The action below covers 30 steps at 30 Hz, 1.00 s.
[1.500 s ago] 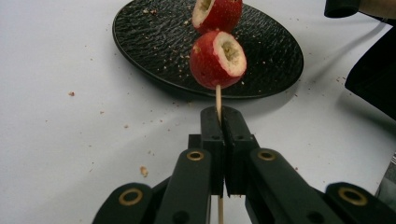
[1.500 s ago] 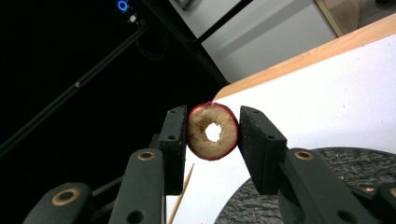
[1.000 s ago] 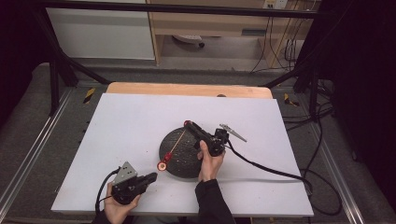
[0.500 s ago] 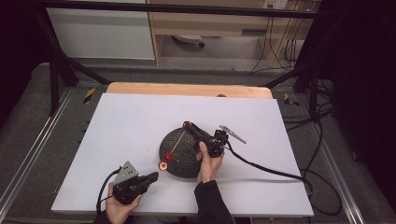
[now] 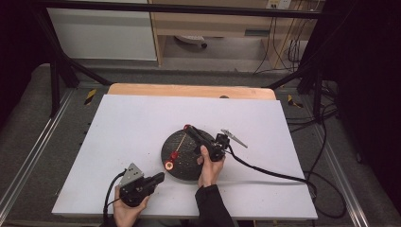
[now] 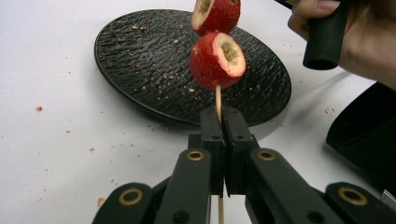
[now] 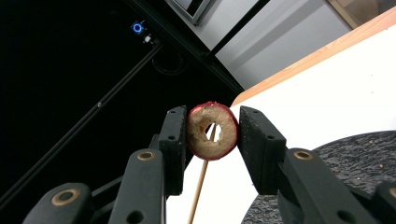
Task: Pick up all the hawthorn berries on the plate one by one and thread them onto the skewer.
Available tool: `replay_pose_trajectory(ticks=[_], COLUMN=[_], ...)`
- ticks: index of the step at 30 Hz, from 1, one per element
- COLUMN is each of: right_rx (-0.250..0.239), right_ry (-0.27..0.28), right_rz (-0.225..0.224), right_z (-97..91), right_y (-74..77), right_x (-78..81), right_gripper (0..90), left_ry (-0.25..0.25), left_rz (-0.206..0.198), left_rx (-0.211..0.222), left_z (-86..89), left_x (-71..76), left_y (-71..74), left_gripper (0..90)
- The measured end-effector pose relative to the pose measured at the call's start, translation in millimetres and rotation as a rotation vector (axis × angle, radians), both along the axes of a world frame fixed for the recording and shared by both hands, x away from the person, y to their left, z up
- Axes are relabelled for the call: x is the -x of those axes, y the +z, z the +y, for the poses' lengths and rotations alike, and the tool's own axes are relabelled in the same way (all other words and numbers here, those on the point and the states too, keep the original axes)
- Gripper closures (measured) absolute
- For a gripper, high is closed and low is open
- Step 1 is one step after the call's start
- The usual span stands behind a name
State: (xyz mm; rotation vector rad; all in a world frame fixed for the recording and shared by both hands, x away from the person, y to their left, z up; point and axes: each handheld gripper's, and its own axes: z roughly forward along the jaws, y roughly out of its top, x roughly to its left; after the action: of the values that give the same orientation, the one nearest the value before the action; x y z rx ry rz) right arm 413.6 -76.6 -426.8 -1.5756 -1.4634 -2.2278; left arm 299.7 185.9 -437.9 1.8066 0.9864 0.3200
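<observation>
A thin wooden skewer carries two cored red fruits, and my left gripper is shut on its lower end. In the high view the skewer slants up over the black plate from my left gripper near the table's front edge. My right gripper is shut on a third cored red fruit, with the skewer's tip showing through its hole. In the high view my right gripper is over the plate's far edge.
The plate, strewn with crumbs, lies mid-table on a white sheet. A wooden table edge runs along the back. The right gripper's cable trails off to the right. A dark frame stands around the table.
</observation>
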Motion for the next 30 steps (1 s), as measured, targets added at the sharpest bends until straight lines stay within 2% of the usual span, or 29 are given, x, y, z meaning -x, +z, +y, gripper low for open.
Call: replay_pose_trajectory(ticks=[5, 9, 16, 23, 26, 30], right_rx=[0.003, 0.004, -0.021, -0.025, -0.020, -0.019], right_ry=[-0.007, -0.013, -0.034, -0.021, -0.016, -0.010], right_rz=[-0.005, -0.008, -0.022, -0.009, -0.011, -0.005], right_z=[-0.3, -1.3, -1.2, 0.6, 2.0, 2.9], right_y=[0.4, 1.8, 2.5, -1.5, -4.9, -5.8], right_x=[1.1, 1.2, -0.5, 0.8, 2.6, 4.7], right_gripper=[63.6, 63.7, 64.0, 64.1, 64.1, 64.1], left_ry=[0.003, 0.012, 0.040, 0.057, 0.057, 0.058], left_rz=[0.009, -0.001, -0.021, -0.009, 0.009, 0.012], left_rx=[0.000, 0.007, 0.026, 0.038, 0.044, 0.044], left_z=[-3.7, -5.1, -5.8, -14.6, -16.0, -18.5], left_x=[-2.0, -0.9, 3.3, 1.7, -1.6, -7.0], left_y=[-0.7, 0.5, 2.4, 1.5, 1.1, 2.2], left_gripper=[88.2, 88.3, 88.3, 88.3, 88.3, 88.3])
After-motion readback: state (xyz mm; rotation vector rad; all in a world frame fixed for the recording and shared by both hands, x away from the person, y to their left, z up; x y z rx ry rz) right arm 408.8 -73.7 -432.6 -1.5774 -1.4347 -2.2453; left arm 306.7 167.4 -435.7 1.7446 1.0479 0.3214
